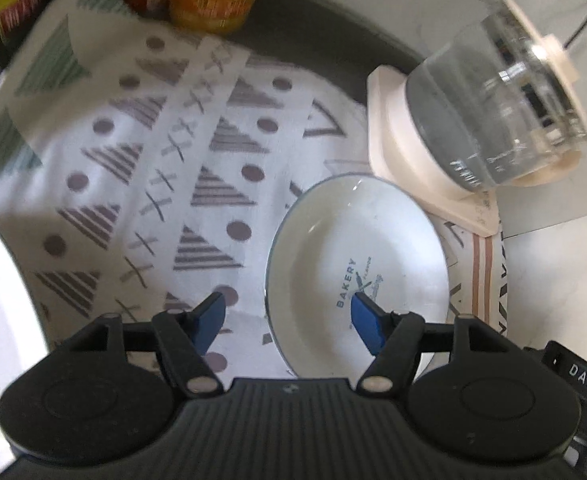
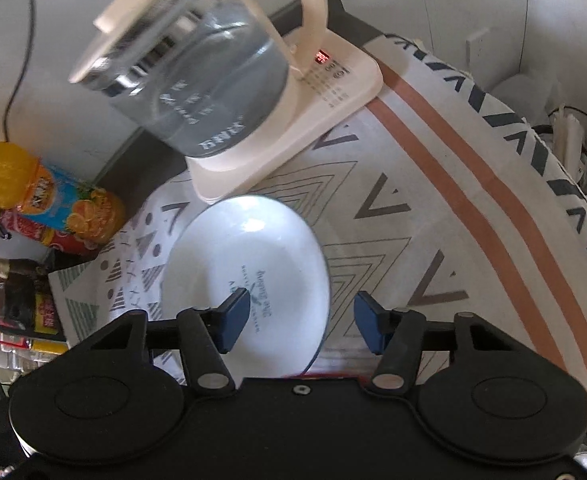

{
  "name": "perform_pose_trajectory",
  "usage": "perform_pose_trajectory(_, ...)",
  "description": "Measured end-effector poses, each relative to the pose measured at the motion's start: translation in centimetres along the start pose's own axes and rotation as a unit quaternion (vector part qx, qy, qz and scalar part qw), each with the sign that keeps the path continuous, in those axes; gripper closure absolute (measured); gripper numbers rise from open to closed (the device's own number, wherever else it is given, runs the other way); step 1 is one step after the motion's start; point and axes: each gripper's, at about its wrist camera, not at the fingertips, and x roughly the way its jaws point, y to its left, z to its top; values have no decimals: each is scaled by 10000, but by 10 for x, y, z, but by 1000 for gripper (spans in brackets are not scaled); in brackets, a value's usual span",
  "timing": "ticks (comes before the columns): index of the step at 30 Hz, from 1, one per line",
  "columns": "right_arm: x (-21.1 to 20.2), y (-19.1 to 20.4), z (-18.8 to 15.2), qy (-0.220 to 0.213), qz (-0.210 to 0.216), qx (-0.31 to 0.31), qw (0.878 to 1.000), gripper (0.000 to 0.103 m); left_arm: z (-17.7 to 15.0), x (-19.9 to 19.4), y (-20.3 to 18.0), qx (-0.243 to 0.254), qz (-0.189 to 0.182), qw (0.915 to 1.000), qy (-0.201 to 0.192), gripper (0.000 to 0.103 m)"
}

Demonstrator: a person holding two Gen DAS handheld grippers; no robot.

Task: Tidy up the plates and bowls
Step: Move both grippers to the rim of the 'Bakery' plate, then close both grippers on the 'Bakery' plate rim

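Bowl (image 1: 357, 256), white with blue "BAKERY" print, sits on the patterned cloth (image 1: 165, 168) covering the table, just beside the glass kettle (image 1: 493, 112) on its cream base. My left tool (image 1: 289, 320) and right tool (image 2: 301, 320) both hang above the bowl's rim, jaws apart, gripping nothing.

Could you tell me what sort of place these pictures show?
Probably a home kitchen counter or dining table: a glass electric kettle on its base, a white "BAKERY" bowl on patterned cloth, and an orange juice bottle.
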Motion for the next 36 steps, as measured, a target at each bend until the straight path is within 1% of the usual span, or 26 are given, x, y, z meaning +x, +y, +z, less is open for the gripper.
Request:
perform_pose_trajectory(2, 10, -4, 7, 196, -2, 36, 9998, 53, 1, 9, 2, -166, -11, 9998, 112, 38)
perform_pose_trajectory(3, 14, -5, 10, 283, 3, 44, 9996, 57, 1, 14, 3, -243, -5, 9996, 172, 40)
perform_pose_trajectory(6, 29, -8, 17, 533, -27, 96, 9985, 64, 1, 24, 4, -361, 63, 9989, 289, 48)
perform_pose_trajectory(7, 32, -9, 18, 584, -43, 102, 9982, 65, 1, 26, 5, -413, 39, 9986, 314, 49)
perform_pose_trajectory(9, 39, -9, 22, 692, -98, 81, 9975, 65, -1, 29, 6, -551, -29, 9977, 390, 55)
perform_pose_trajectory(11, 45, -9, 23, 810, -128, 51, 9966, 65, -3, 33, 6, -647, -22, 9970, 431, 60)
perform_pose_trajectory(13, 52, -9, 26, 937, -133, 10, 9955, 65, -4, 34, 5, -670, 7, 9970, 379, 62)
perform_pose_trajectory(15, 59, -10, 30, 1100, -105, 34, 9939, 65, -5, 34, 4, -717, 20, 9968, 366, 67)
perform_pose_trajectory(16, 63, -10, 31, 1173, -79, 23, 9931, 66, -4, 34, 4, -735, 21, 9966, 373, 69)
perform_pose_trajectory(18, 70, -9, 35, 1294, -46, -61, 9916, 75, -4, 35, 6, -820, -21, 9958, 400, 76)
perform_pose_trajectory(21, 78, -10, 41, 1465, 36, -59, 9892, 79, -3, 35, 11, -968, -70, 9943, 440, 82)
perform_pose_trajectory(26, 83, -5, 46, 1574, 125, -262, 9871, 80, -3, 36, 12, -1006, -93, 9940, 424, 82)
perform_pose_trajectory(28, 83, -4, 48, 1575, 114, -346, 9869, 81, -3, 35, 14, -1077, -106, 9935, 347, 86)
perform_pose_trajectory(30, 82, -4, 47, 1531, 107, -390, 9874, 87, -3, 34, 14, -1031, -67, 9942, 306, 91)
perform_pose_trajectory(32, 80, -7, 46, 1461, 169, -363, 9885, 88, -3, 30, 17, -1013, -107, 9944, 277, 93)
perform_pose_trajectory(36, 72, -6, 42, 1314, 438, -309, 9899, 94, 2, 17, 22, -967, -158, 9952, 83, 95)
